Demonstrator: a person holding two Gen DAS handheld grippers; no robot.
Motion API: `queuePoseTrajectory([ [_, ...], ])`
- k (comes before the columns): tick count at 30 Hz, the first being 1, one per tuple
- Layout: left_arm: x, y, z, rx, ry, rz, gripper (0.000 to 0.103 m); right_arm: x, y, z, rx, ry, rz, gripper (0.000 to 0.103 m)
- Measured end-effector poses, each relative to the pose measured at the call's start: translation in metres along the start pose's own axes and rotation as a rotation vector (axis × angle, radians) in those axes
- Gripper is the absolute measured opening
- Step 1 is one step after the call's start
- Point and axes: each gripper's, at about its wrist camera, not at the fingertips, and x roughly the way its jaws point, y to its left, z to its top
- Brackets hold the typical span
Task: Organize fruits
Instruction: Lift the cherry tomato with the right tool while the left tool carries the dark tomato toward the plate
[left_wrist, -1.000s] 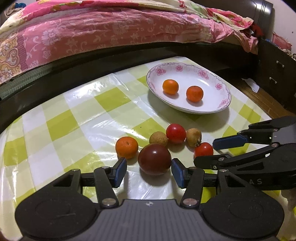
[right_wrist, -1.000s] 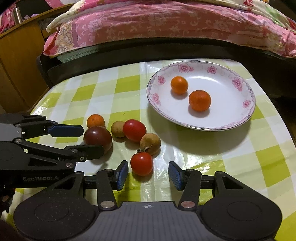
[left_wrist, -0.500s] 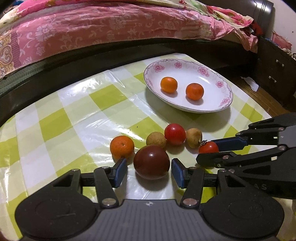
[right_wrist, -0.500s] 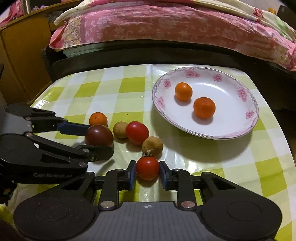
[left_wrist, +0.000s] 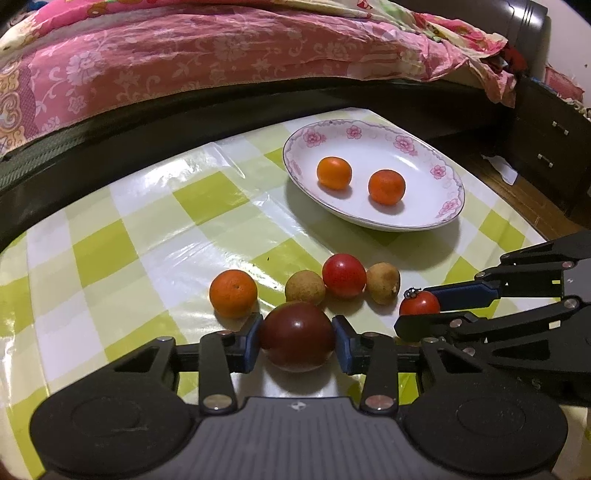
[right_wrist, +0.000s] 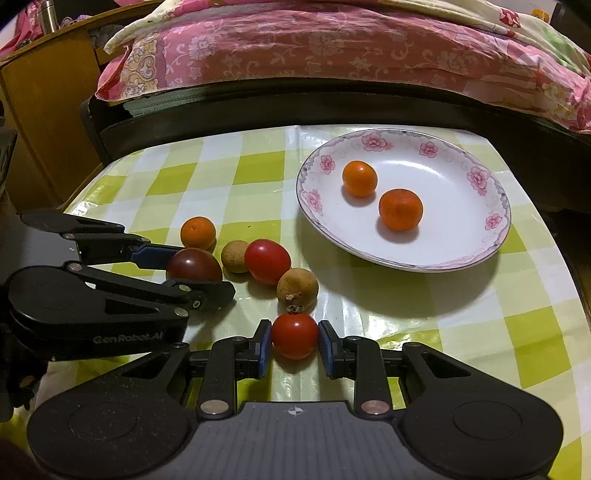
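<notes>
Both claws have drawn in since a second ago, when each stood wide around its fruit. At this moment the left claw (left_wrist: 297, 339) is closing on a large, glossy dark-red tomato (left_wrist: 296, 335), its blue pads against the fruit's two flanks, and the right claw (right_wrist: 294, 343) grips a small bright-red cherry tomato (right_wrist: 294, 340) with a dried green stem on top. Each fruit sits low on the surface (left_wrist: 122, 251), which wears a shiny plastic cloth in yellow-green and white checks that catches the room light in streaks.

Beyond the dark tomato lies a loose cluster: a dimpled orange mandarin (left_wrist: 233, 293) at the left, a rough tan longan (left_wrist: 305, 287), a smooth red tomato (left_wrist: 344, 276) and a second, more oval tan longan (left_wrist: 383, 283), the last three touching or nearly touching in a row. In the right wrist view the oval longan sits just beyond the gripped cherry tomato.

Farther back rests a shallow oval white plate (left_wrist: 443, 181) with a rim of pink flowers, glazed and gleaming. It carries two small mandarins (left_wrist: 334, 172) (left_wrist: 386, 186), set close together but apart.

Behind the surface runs a dark bed frame (left_wrist: 184, 122) under a crumpled pink floral quilt (left_wrist: 177, 55). A dark drawer unit (left_wrist: 550, 147) stands at the right, and a wooden cabinet (right_wrist: 40, 122) at the left.
</notes>
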Motion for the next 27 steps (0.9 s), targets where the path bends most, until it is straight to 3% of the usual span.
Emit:
queuePoseTrajectory([
  [10, -0.008, -0.002, -0.008, 0.021, 0.016, -0.033, 0.048, 0.0, 0.001, -0.003, -0.021, 0.002, 0.006, 0.023],
  [19, -0.006, -0.013, -0.015, 0.112, 0.003, 0.004, 0.054, 0.001, 0.002, -0.005, -0.037, -0.004, 0.007, 0.026],
  [27, -0.006, -0.013, -0.015, 0.104, -0.001, 0.005, 0.054, 0.0, 0.002, -0.005, -0.048, -0.003, 0.006, 0.027],
])
